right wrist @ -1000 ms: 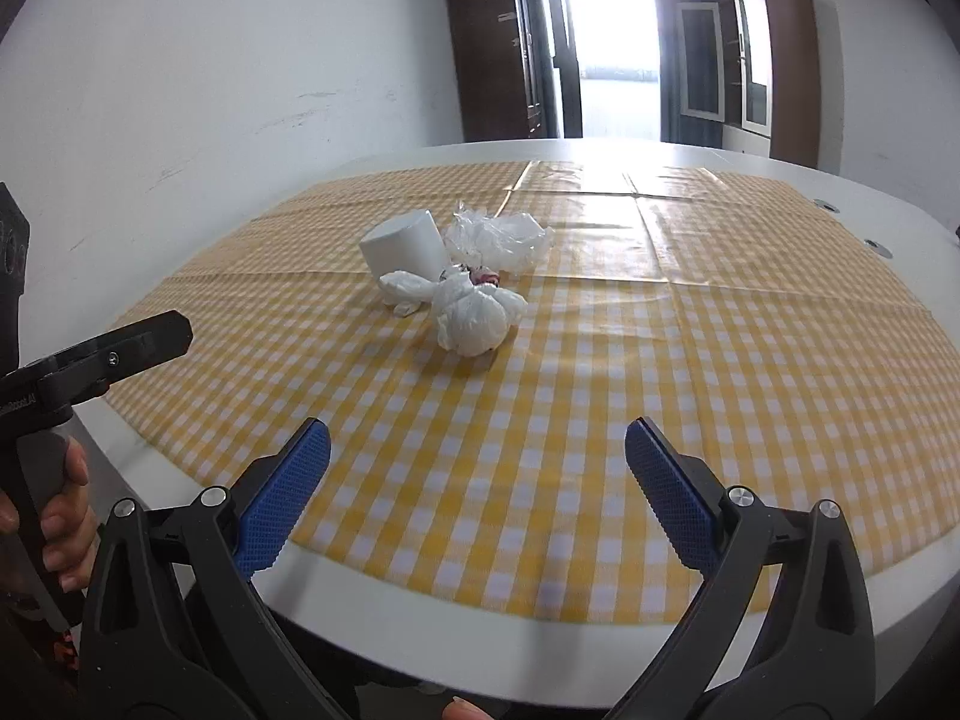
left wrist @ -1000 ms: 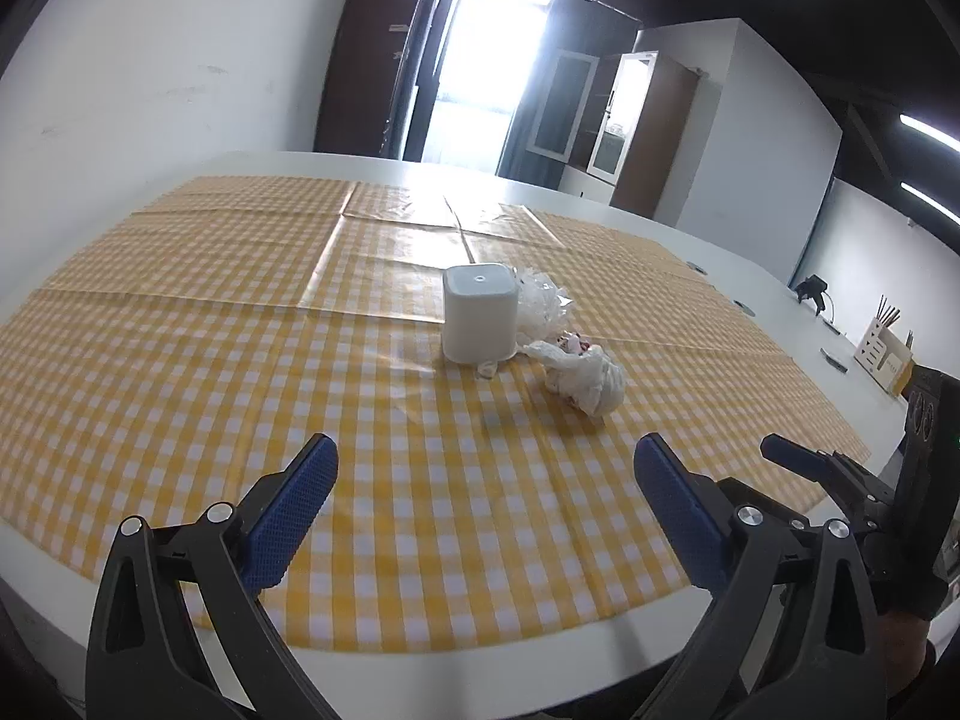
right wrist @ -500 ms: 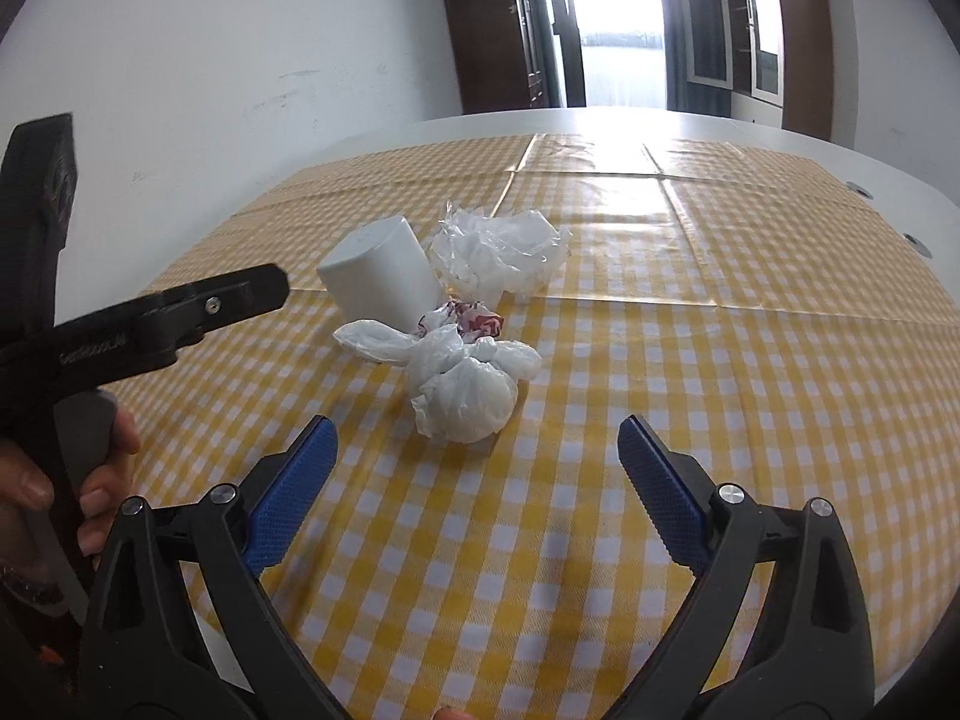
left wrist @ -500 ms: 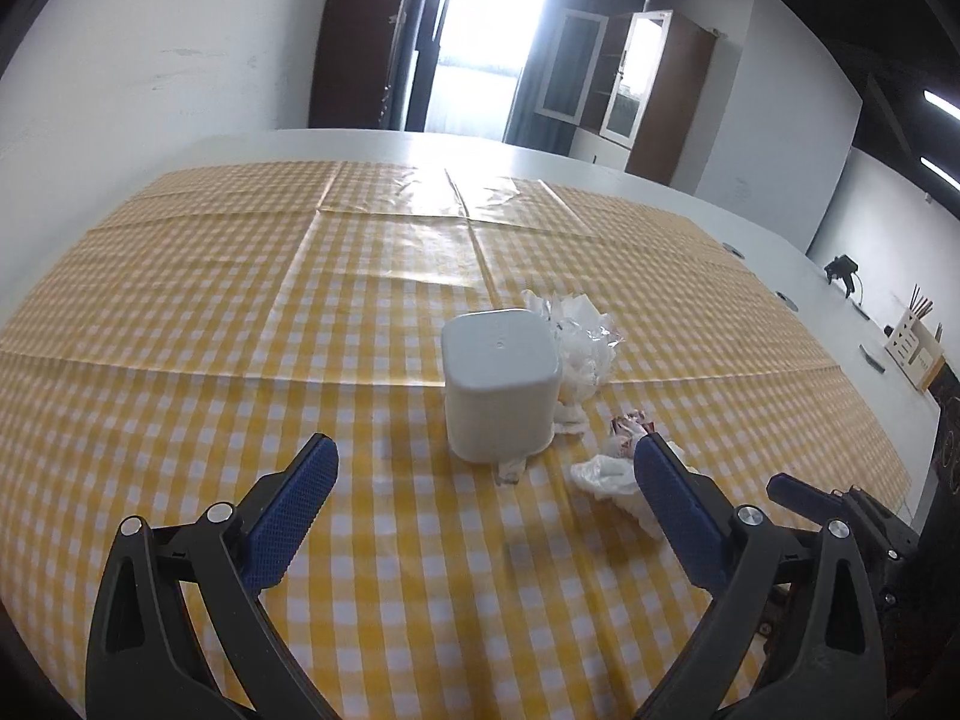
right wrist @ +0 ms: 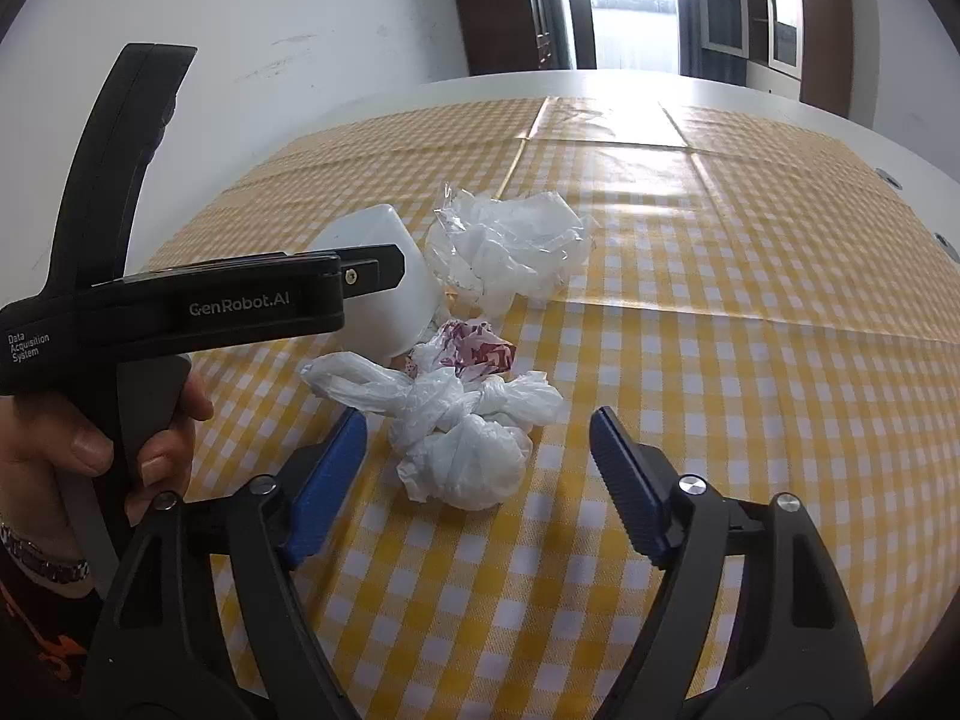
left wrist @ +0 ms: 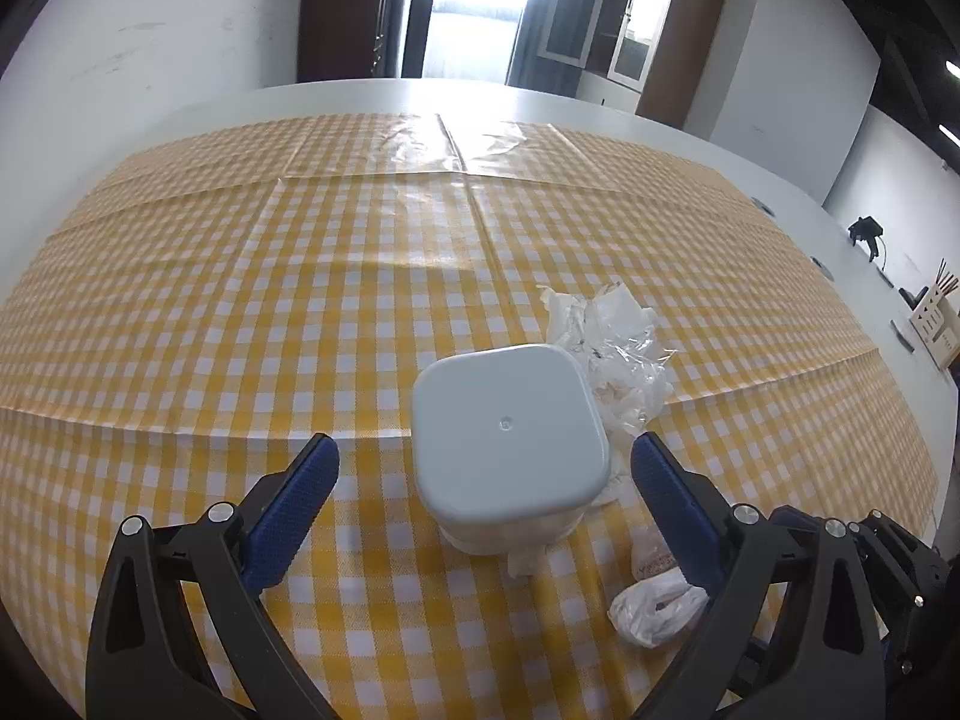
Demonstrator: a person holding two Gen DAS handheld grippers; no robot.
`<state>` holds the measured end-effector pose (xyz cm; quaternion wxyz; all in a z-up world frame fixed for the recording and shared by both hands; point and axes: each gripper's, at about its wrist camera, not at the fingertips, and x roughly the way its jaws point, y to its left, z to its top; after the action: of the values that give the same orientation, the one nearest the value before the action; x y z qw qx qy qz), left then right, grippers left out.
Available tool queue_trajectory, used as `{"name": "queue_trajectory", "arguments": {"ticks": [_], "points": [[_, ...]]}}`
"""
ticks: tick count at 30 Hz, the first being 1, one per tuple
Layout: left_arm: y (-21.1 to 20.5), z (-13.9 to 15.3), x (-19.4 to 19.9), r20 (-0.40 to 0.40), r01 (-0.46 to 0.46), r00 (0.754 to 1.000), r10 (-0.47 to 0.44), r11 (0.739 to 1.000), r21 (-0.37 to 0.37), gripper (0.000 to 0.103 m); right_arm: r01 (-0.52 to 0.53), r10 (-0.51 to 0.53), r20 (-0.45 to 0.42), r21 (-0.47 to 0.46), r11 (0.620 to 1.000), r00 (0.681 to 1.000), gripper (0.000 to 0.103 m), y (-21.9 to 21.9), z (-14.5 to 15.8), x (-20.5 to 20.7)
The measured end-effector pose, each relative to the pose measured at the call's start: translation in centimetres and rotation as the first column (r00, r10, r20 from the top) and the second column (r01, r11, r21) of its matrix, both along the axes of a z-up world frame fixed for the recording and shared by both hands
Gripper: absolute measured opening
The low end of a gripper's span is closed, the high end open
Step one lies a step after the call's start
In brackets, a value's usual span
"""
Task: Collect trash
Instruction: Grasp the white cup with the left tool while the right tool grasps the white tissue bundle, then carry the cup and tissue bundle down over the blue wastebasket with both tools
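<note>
A white upside-down bin (left wrist: 507, 447) stands on the yellow checked tablecloth (left wrist: 240, 324). My left gripper (left wrist: 485, 492) is open, its jaws on either side of the bin, not touching it. A crumpled clear wrapper (left wrist: 618, 342) lies behind the bin. A knotted white plastic bag (right wrist: 462, 426) lies in front of my right gripper (right wrist: 480, 468), which is open just short of it. A red-and-white wrapper (right wrist: 480, 348) sits behind the bag. The bin (right wrist: 384, 288) and clear wrapper (right wrist: 510, 252) also show in the right wrist view, partly behind the left gripper's body.
The white table rim (left wrist: 750, 180) runs round the cloth. A cutlery holder (left wrist: 936, 324) and small dark items sit at the far right edge. Cabinets (left wrist: 648, 48) and a bright doorway stand beyond the table.
Both grippers have moved forward and down. The left now straddles the bin; the right has come close to the knotted bag. Both stay open.
</note>
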<state>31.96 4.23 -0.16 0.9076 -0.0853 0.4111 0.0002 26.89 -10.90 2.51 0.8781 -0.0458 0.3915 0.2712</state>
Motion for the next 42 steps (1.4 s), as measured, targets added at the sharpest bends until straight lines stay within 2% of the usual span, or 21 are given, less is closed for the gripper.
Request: {"name": "queue_trajectory", "arguments": {"ticks": [1,3,5,7,11,16,24,32,42], "points": [[0.0,-0.2,0.2,-0.008,-0.005,1.0,0.005,1.0,0.0,0.088,-0.003,0.003,-0.011,0.002,1.0,1.0,0.059,0.1,-0.1,0.2],[0.1,-0.7,0.6,-0.029,-0.001,1.0,0.0,1.0,-0.019,0.071,-0.011,0.011,-0.027,-0.003,1.0,1.0,0.051,0.3,-0.3,0.2],[0.1,-0.9,0.4,-0.038,0.02,0.999,-0.021,0.999,-0.042,0.06,-0.021,0.02,-0.034,-0.008,1.0,0.999,0.046,0.5,-0.4,0.1],[-0.1,-0.7,0.0,-0.031,0.007,0.999,-0.007,1.0,-0.004,0.06,0.0,0.0,-0.019,-0.006,1.0,1.0,0.039,0.2,-0.2,-0.2],[0.4,0.2,-1.8,-0.006,-0.005,1.0,0.005,1.0,-0.008,0.06,0.016,-0.017,0.019,0.015,1.0,1.0,0.037,-0.8,0.6,-1.3],[1.6,1.2,-4.7,0.015,-0.044,0.999,0.043,0.998,0.036,0.06,0.01,-0.011,0.039,0.028,1.0,0.999,0.036,-1.6,1.5,-3.3],[4.1,3.5,-11.4,0.089,-0.097,0.991,0.098,0.995,-0.014,0.06,-0.009,0.007,0.055,0.043,0.999,0.998,0.036,-2.8,1.7,-6.4],[2.6,5.5,-18.0,0.152,-0.087,0.984,0.089,0.996,-0.02,0.06,-0.026,0.021,0.09,0.056,0.998,0.996,0.036,-3.9,2.2,-10.3],[-0.9,6.1,-25.0,0.207,-0.044,0.977,0.048,0.999,-0.022,0.06,-0.038,0.029,0.099,0.086,0.996,0.995,0.036,-5.5,2.1,-15.2]]}}
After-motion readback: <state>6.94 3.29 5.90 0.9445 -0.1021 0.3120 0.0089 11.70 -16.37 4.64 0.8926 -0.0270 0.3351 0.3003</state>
